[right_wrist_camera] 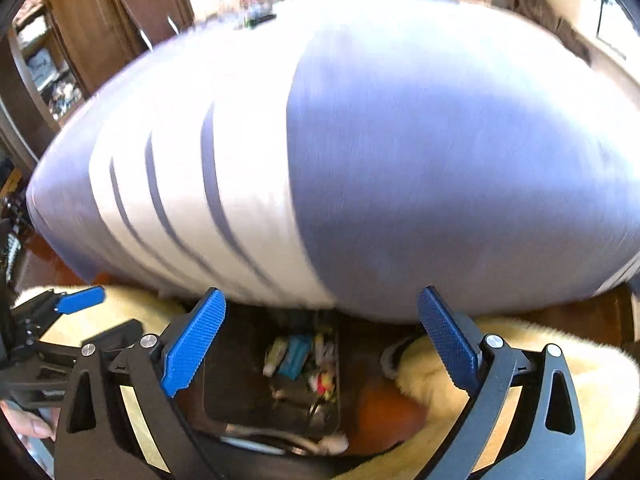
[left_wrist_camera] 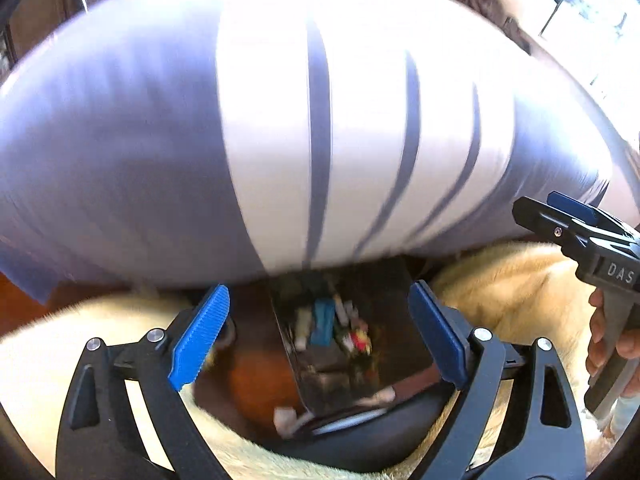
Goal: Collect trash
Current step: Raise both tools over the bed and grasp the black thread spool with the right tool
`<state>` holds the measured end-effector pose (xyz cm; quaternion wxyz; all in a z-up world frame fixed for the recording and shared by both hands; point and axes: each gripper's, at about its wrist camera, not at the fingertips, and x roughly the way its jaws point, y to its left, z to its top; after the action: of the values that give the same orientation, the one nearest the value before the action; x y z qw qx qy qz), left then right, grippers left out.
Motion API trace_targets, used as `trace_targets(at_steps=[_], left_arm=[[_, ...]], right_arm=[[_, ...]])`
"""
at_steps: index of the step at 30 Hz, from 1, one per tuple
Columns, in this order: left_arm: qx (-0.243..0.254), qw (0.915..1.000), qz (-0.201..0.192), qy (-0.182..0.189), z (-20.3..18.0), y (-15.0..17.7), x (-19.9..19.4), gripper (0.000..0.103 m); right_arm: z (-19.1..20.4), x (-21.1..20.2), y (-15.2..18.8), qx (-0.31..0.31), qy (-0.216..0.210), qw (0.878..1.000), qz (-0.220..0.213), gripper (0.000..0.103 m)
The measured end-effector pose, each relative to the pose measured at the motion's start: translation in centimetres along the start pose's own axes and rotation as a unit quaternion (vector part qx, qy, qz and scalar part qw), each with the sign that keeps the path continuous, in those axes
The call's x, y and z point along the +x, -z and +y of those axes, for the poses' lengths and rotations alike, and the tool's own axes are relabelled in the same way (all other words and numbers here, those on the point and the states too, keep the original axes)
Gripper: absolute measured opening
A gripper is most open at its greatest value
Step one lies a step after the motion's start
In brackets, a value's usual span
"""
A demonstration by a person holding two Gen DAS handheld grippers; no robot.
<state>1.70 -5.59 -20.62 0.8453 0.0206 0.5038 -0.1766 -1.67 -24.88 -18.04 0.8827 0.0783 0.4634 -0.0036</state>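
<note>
A dark trash bin stands open on the floor below both grippers, with several wrappers and scraps inside; it also shows in the right wrist view, trash at its bottom. My left gripper is open and empty above the bin. My right gripper is open and empty above it too, and appears at the right of the left wrist view. The left gripper shows at the left of the right wrist view. Both views are blurred.
A bed with a blue and white striped cover fills the space just beyond the bin. A cream fluffy rug lies on the wooden floor around the bin. A wooden cabinet stands at the back left.
</note>
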Motion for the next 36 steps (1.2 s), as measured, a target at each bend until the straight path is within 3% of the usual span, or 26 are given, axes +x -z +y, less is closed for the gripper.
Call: trace_targets(at_steps=[5, 11, 17, 28, 36], left_arm=[[0.003, 0.9975, -0.069, -0.015, 0.8, -4.7, -4.1, 0.091], [0.006, 0.9938, -0.107, -0.030, 1.8, -9.7, -5.6, 0.091], [0.010, 0.9938, -0.100, -0.047, 2.9, -14.3, -4.2, 0.091], [0.010, 0.9949, -0.072, -0.070, 5.6, -21.6, 1.4, 0.091], [0.008, 0.9959, -0.055, -0.071, 7.1, -25.3, 4.4, 0.091]], right_arm=[[0.0, -2.9, -4.5, -0.018, 0.009, 0.998, -0.055, 0.099], [0.4, -3.6, -9.7, -0.032, 0.013, 0.996, -0.080, 0.099], [1.2, -1.6, -14.5, -0.033, 0.016, 0.996, -0.081, 0.099], [3.2, 5.9, -22.5, -0.047, 0.016, 0.997, -0.058, 0.099], [5.7, 12.5, -28.3, -0.067, -0.021, 0.997, -0.028, 0.098]])
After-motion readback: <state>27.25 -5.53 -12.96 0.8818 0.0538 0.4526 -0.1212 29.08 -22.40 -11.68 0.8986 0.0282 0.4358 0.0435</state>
